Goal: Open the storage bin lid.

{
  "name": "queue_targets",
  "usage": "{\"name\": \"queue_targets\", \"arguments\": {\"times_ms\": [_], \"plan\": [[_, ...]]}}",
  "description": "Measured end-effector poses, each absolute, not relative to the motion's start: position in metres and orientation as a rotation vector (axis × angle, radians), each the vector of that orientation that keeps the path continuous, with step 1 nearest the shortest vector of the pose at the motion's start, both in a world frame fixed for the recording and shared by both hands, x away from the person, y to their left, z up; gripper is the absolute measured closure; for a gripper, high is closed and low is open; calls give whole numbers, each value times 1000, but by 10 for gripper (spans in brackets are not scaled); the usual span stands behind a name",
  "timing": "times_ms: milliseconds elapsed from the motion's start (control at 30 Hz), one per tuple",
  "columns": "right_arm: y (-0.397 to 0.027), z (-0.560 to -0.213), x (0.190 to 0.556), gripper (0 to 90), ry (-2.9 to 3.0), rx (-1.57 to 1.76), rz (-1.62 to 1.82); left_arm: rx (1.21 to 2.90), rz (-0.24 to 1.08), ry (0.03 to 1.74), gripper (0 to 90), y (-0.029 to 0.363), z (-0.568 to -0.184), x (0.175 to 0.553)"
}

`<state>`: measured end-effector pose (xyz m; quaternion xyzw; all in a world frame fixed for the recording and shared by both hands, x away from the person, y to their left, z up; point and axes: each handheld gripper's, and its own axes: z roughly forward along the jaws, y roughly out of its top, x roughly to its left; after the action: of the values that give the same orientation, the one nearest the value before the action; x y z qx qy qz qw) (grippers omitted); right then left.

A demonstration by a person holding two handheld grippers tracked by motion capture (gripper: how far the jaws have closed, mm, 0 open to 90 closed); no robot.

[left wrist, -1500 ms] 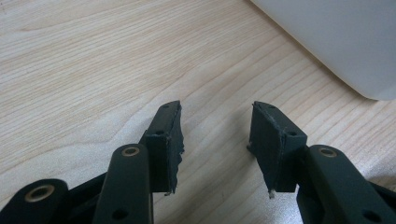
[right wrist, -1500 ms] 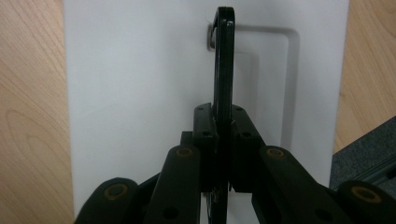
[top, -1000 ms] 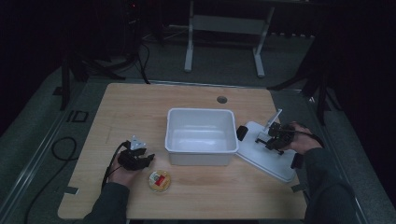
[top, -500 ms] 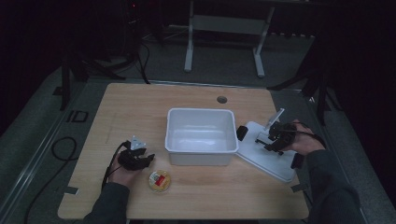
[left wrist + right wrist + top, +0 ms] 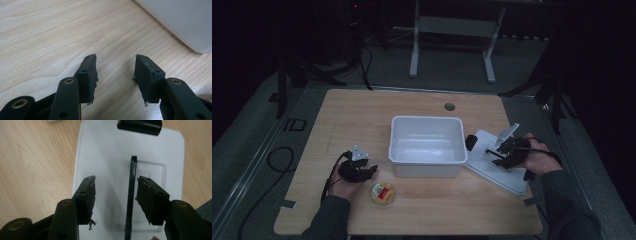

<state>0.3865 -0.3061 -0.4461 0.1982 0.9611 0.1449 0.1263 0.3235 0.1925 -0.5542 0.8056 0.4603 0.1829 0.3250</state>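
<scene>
Right gripper has just been opening around the lid's black handle; lid lies off the white bin, left gripper open, idle

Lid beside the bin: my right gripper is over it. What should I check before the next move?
1. Right gripper released: ok, its jaws have just been opening and stand apart.
2. Lid handle free: it stands upright between the jaws, close to one pad; whether they touch, cannot tell.
3. Lid settled: ok, flat on the table beside the bin.
4. Bin interior clear: ok, it looks empty.
5. Left gripper free: ok, open, nothing between its jaws.
</scene>
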Motion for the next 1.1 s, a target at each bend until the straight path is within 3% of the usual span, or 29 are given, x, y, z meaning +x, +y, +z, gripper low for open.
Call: {"name": "queue_targets", "arguments": {"times_ms": [1100], "plan": [[-267,-501,334,465,2730,632,693,2117,478,1204,518,192,-554,323]]}}
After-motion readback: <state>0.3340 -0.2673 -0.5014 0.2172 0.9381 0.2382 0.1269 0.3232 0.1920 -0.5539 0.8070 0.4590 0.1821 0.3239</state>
